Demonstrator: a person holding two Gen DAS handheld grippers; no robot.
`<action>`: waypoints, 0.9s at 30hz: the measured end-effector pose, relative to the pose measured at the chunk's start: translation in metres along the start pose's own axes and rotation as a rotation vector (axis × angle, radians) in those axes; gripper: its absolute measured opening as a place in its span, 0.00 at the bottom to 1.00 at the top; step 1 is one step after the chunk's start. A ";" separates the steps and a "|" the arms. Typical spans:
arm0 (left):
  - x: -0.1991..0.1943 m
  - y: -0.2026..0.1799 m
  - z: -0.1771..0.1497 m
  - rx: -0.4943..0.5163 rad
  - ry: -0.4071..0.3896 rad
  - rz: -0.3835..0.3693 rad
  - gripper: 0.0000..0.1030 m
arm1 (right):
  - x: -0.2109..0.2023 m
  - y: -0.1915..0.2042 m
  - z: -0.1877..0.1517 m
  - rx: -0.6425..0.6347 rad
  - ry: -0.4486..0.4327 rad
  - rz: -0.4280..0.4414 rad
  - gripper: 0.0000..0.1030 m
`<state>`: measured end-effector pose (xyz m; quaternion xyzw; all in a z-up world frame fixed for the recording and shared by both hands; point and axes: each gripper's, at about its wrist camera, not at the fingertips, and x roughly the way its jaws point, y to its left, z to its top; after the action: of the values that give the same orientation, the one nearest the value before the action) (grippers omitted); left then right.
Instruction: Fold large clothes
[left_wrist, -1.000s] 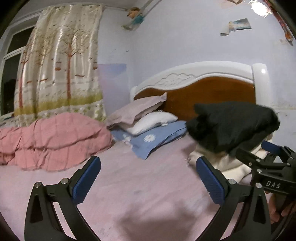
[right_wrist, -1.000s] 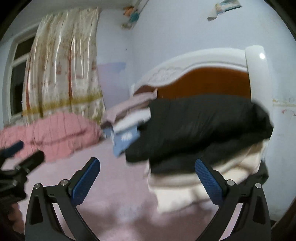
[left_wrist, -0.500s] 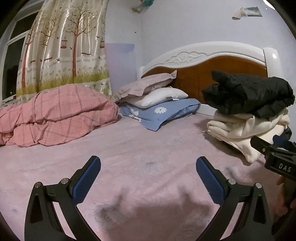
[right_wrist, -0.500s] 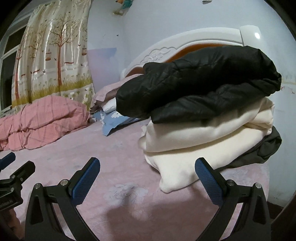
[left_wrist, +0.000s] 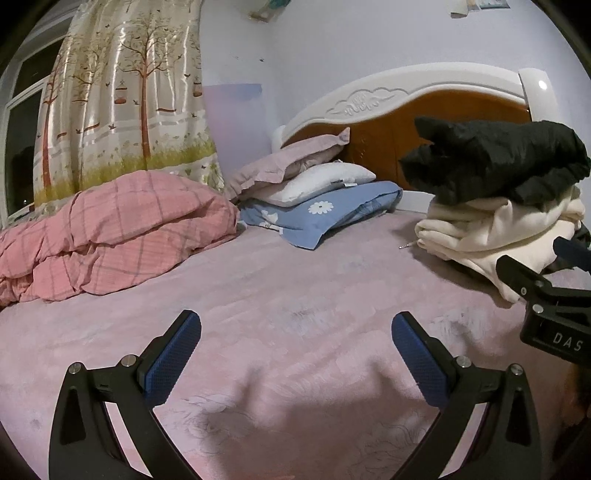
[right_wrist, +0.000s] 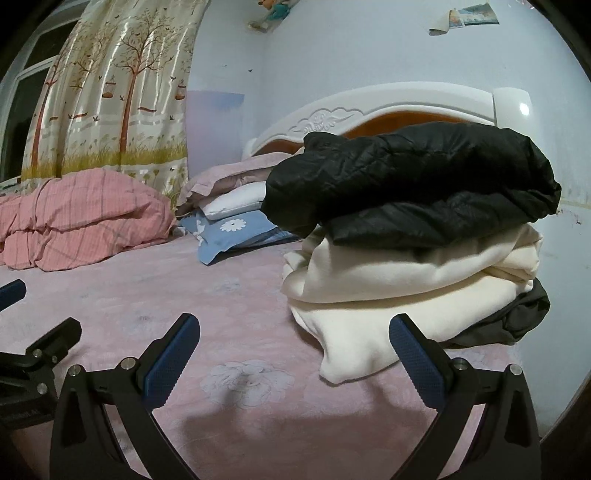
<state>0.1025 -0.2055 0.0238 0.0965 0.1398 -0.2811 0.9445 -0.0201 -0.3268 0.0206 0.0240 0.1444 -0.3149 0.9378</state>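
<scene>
A folded black jacket tops a stack on the bed's right side, over folded cream clothes and a dark grey garment at the bottom. The same black jacket and cream clothes show at the right of the left wrist view. My left gripper is open above bare pink sheet, holding nothing. My right gripper is open too, just short of the stack's front edge, empty. The right gripper's body shows at the left wrist view's right edge.
A pink bedsheet covers the bed. A pink checked quilt is bunched at the left. Pillows lie against the white and brown headboard. A patterned curtain hangs behind, left.
The black jacket was set down on the cream stack and released. Both grippers then drew back from the stack and lowered, staying open.
</scene>
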 end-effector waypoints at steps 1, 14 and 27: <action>0.001 -0.001 0.000 0.002 -0.002 0.002 1.00 | 0.001 -0.001 0.001 0.000 0.001 0.001 1.00; -0.001 -0.007 -0.003 0.043 0.000 0.018 1.00 | 0.000 0.002 0.001 0.019 0.046 0.037 1.00; -0.004 0.002 -0.004 0.005 0.011 0.050 1.00 | 0.005 0.001 -0.001 0.024 0.069 0.050 1.00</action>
<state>0.0999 -0.2004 0.0210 0.1037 0.1418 -0.2573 0.9502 -0.0160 -0.3290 0.0182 0.0496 0.1724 -0.2921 0.9394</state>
